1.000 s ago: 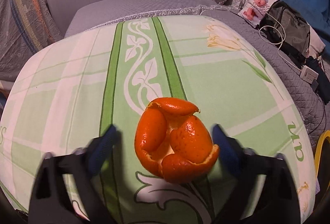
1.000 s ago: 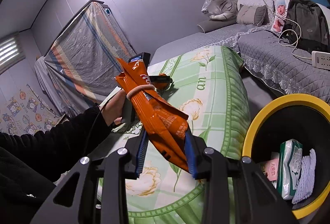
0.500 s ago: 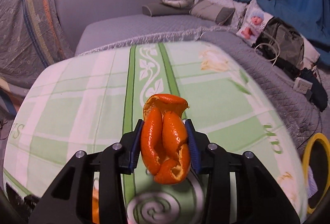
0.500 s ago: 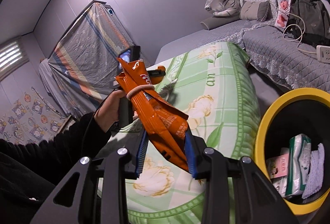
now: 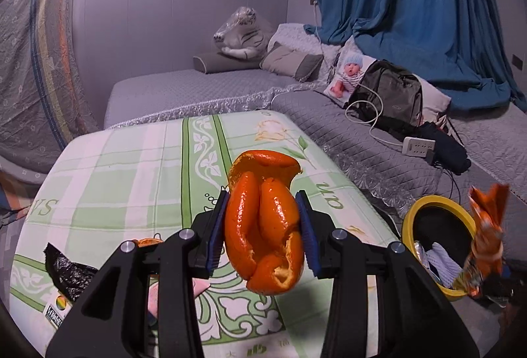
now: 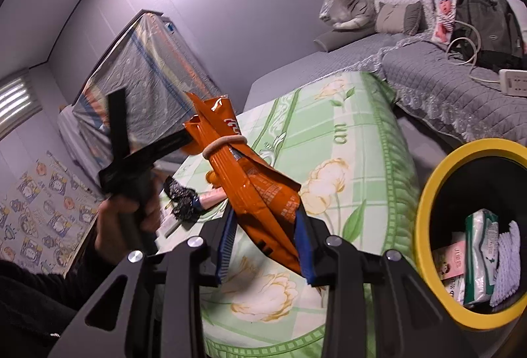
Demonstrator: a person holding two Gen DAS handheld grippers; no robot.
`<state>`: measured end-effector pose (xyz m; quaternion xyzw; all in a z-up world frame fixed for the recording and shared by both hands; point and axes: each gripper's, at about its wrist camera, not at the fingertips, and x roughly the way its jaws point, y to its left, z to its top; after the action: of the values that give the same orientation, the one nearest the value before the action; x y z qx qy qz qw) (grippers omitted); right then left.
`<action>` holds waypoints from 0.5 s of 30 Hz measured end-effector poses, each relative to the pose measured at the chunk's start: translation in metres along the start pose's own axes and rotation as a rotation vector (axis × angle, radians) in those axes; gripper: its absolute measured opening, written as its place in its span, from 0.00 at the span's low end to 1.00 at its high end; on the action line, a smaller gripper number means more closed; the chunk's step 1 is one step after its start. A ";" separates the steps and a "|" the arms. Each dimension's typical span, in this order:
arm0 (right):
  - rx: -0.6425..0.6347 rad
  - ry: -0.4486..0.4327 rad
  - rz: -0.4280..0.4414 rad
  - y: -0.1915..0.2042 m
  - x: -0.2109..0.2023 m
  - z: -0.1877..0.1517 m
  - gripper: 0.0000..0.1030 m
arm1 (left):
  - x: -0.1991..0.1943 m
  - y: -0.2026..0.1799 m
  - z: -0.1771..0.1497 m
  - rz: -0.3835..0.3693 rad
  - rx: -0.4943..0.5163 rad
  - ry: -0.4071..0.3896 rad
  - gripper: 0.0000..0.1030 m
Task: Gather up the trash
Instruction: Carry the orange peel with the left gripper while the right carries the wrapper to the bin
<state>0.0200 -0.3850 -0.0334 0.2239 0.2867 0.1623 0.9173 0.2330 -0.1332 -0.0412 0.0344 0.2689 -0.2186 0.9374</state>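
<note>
My left gripper (image 5: 262,236) is shut on a curled orange peel (image 5: 263,226) and holds it up above the green patterned tablecloth (image 5: 131,180). My right gripper (image 6: 265,242) is shut on an orange snack bag (image 6: 247,180) bound with a rubber band, held above the table's edge. The same bag (image 5: 485,236) shows at the right of the left wrist view, over the yellow-rimmed bin (image 5: 428,203). The bin (image 6: 425,203) stands on the floor to the right of the table and holds tissue packs (image 6: 479,255).
A black crumpled wrapper (image 5: 66,269), a small orange peel piece (image 5: 148,241) and a pink item (image 5: 197,285) lie on the table's near left. The person's left hand and gripper handle (image 6: 131,180) are at the left. A grey sofa (image 5: 378,134) with a backpack and power strip runs behind.
My left gripper closed on the orange peel and lifted it off the table. My right gripper kept the snack bag and shifted slightly toward the bin.
</note>
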 end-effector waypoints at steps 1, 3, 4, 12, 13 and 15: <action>0.005 -0.009 -0.009 -0.001 -0.003 0.001 0.30 | -0.006 -0.002 -0.001 -0.007 0.004 -0.009 0.37; 0.022 -0.036 -0.026 -0.005 -0.012 0.003 0.30 | -0.014 -0.009 -0.001 -0.021 0.016 -0.021 0.38; 0.031 -0.048 -0.037 -0.008 -0.017 0.004 0.30 | -0.018 -0.014 -0.001 -0.028 0.025 -0.028 0.38; 0.101 -0.122 -0.177 -0.045 -0.046 0.005 0.30 | -0.028 -0.072 0.001 -0.108 0.123 -0.067 0.38; 0.110 -0.129 -0.193 -0.051 -0.049 0.004 0.30 | -0.026 -0.083 0.002 -0.127 0.137 -0.067 0.38; 0.137 -0.144 -0.231 -0.064 -0.056 0.002 0.30 | -0.023 -0.100 0.004 -0.147 0.160 -0.072 0.38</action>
<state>-0.0117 -0.4634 -0.0388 0.2623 0.2544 0.0193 0.9307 0.1742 -0.2145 -0.0208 0.0815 0.2187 -0.3086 0.9221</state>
